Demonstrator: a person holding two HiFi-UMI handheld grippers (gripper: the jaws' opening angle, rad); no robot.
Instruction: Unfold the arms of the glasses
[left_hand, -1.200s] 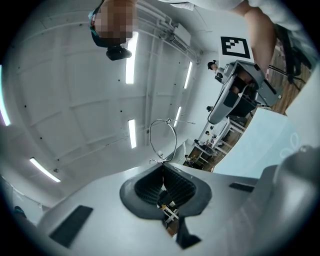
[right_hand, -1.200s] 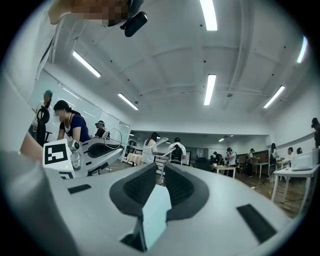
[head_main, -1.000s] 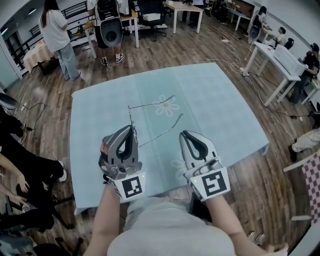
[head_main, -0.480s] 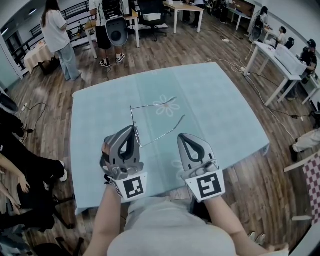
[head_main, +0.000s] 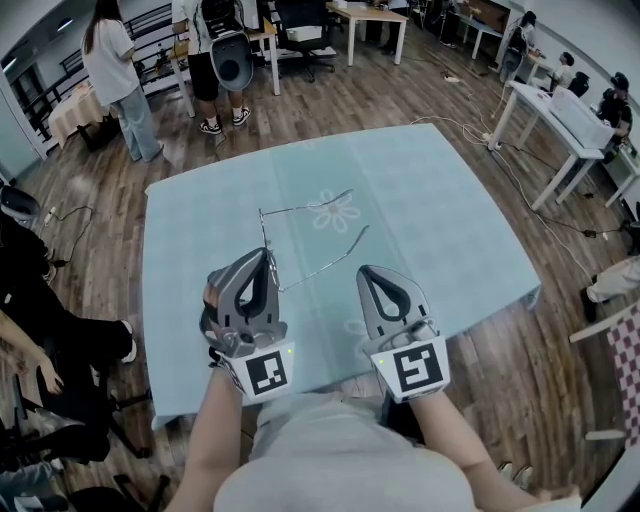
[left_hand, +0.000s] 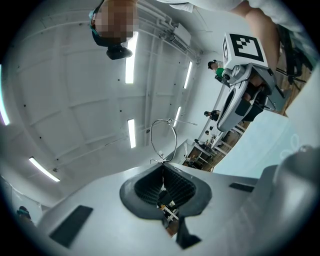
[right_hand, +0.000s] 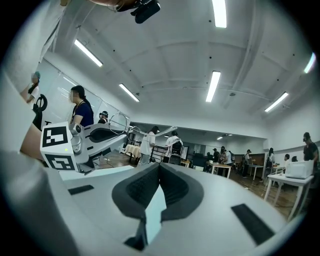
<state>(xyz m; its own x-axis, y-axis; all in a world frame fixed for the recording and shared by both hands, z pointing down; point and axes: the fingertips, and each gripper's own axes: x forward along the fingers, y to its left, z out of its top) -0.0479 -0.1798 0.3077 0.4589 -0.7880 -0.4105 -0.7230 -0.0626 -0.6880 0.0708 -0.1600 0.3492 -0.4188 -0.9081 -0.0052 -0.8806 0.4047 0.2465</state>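
Clamping the glasses (left_hand: 163, 140) at the very tips of its jaws, the left gripper (head_main: 266, 256) tilts a bit upward and holds the thin wire frame clear of the table. From its own camera, the dark ribbed pads are pressed together on the metal. One lens rim rises out of them as a loop against the ceiling. A fine side arm runs off from the top of that loop toward the right.

From above, the front of the frame stands nearly edge-on just past the left gripper's tips. Both arms stretch away from it, spread wide apart over the cloth. One reaches out across a flower print (head_main: 335, 212). The other slants toward the right gripper (head_main: 367, 270) and ends near its tip, though the two don't seem to touch.

That right gripper sits level, beside the left one and a little apart. Its jaws are closed on each other with nothing between them, and only the pale cloth shows through the gap behind the pads. Each gripper carries its marker cube at the back, close to the person's forearms.

The table is covered with a light blue-green tablecloth (head_main: 440, 200) and stands on a wood plank floor (head_main: 400, 90). Around it the room is busy. A person in a white top (head_main: 112, 60) stands off to the far left, others sit at white desks (head_main: 560, 115) on the right, and cables trail across the boards.
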